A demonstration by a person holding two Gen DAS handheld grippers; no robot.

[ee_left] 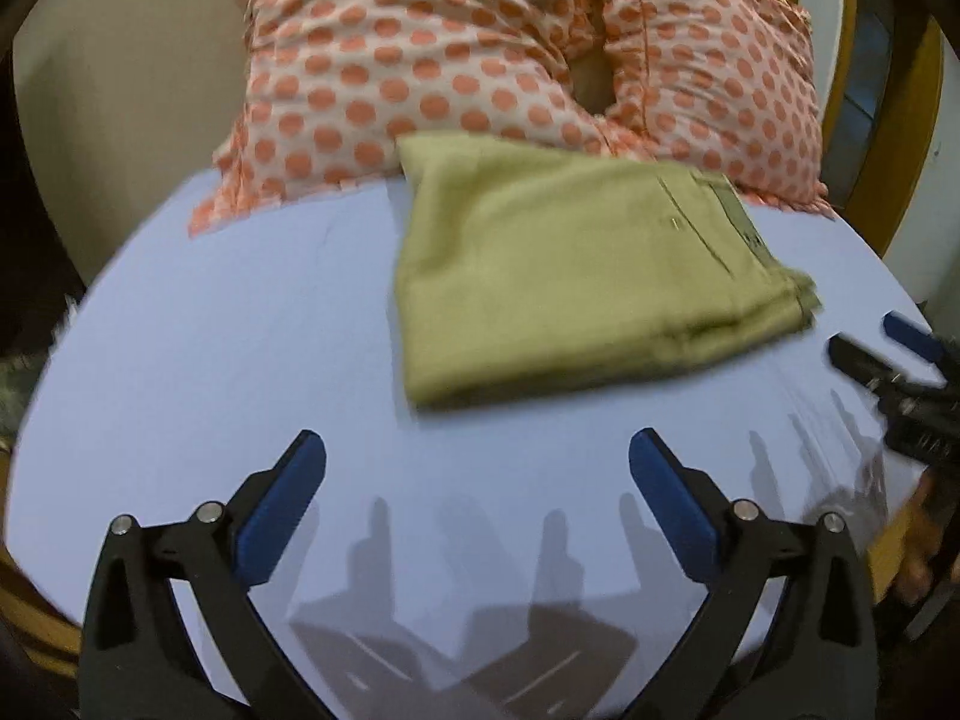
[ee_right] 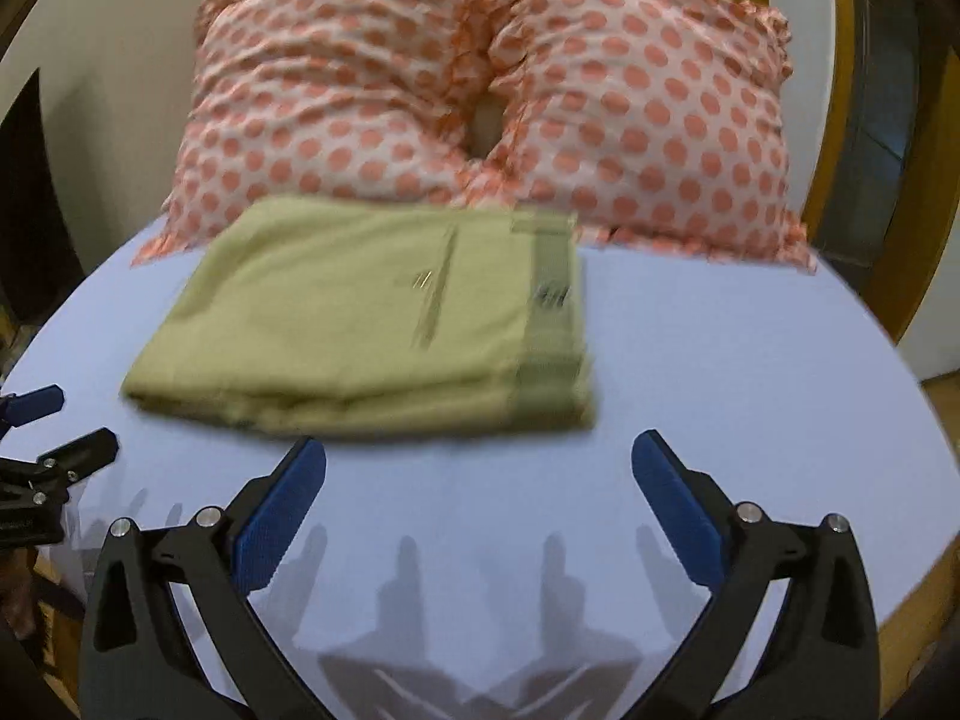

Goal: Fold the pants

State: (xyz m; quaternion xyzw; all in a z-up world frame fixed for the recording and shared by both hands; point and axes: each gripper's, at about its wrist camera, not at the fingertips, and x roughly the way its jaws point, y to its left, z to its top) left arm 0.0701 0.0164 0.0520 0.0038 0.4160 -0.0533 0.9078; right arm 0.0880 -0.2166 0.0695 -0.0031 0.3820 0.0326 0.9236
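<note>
We see soft, light pants (ee_right: 372, 312) folded flat on the bed (ee_right: 750, 360), before pillows (ee_right: 480, 90). Both grippers' (ee_left: 477, 450) (ee_right: 478, 450) jaws gape empty. We'd pinch the thick near fold.

Both cameras ride low over the bed sheet (ee_left: 210, 360), looking forward along their own fingers toward the pillows (ee_left: 456, 60). The left view sits leftward, the right view rightward; both catch the folded pants (ee_left: 576, 264) close ahead.
</note>
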